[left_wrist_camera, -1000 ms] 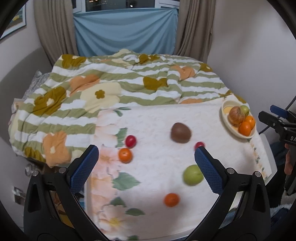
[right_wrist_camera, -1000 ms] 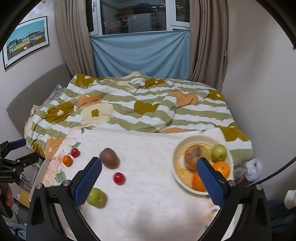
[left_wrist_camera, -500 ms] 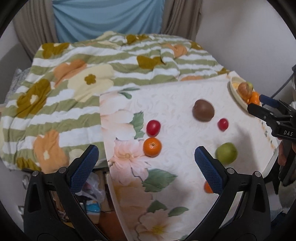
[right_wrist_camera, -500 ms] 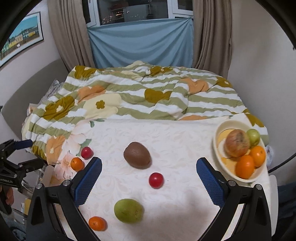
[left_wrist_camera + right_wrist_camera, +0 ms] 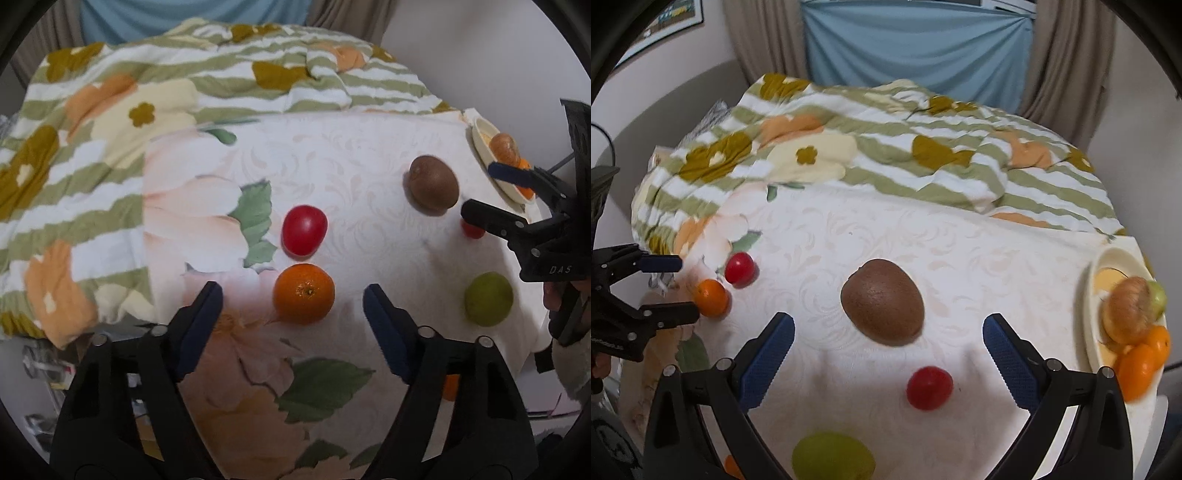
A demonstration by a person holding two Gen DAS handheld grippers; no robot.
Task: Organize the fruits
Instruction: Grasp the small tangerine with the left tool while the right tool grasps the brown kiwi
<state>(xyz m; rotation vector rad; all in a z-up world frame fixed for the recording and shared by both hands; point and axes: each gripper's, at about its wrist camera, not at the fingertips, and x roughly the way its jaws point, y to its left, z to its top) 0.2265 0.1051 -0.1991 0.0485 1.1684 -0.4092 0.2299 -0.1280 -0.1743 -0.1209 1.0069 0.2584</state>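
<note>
A: Where did the loose fruit lie?

B: On the white floral cloth spread over the bed. The orange sat near the cloth's left edge, with a red tomato just beyond it, close but not clearly touching. The brown kiwi lay mid-cloth, a second small red tomato nearer the camera than it, and a green fruit nearer still, at the frame's lower edge.

A: And the left gripper?

B: The left gripper pointed down at the orange. Its jaws were closing, with the orange lying in the gap between the blue pads, at their tips; neither pad pressed on it.

A: The right gripper?

B: The right gripper hung above the kiwi, jaws wide apart, the kiwi just ahead of the tips and untouched. Nothing was held.

A: The plate?

B: A cream plate at the cloth's right edge, holding a brownish round fruit, a green one behind it and two oranges at the near rim.

A: Surroundings?

B: A striped green-and-white quilt with flower prints behind the cloth, a blue sheet over the window between beige curtains. A person's fingers showed at the right gripper's handle in the left view.
</note>
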